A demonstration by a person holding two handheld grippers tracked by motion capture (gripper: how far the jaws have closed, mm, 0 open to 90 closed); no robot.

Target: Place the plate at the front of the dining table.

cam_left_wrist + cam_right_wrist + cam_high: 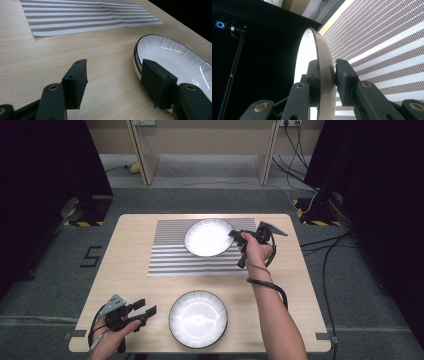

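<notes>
Under both tools lies the bench [125, 265], pale wood, the biggest thing in sight. Next in size is the striped mat [170, 255], spread on the bench's far half, directly beneath the right tool [239, 236] and well ahead of the left tool [147, 311]. In the right gripper view the mat [387, 50] fills the background beyond the jaws.

Two plates follow. The far plate [209, 237] sits over the mat, and the right tool is clamped on its near-right rim: in the right gripper view one jaw presses the plate's [322, 65] white inner face and the other its underside, with the rim standing edge-on between them. Whether that plate is lifted or touching the mat, I cannot tell.

The near plate [198, 318] lies flat on bare bench, just to the right of the left tool. In the left gripper view the jaws are spread wide and hold nothing; the right-hand jaw overlaps the plate's [175, 57] rim, the other is over bare wood.
</notes>
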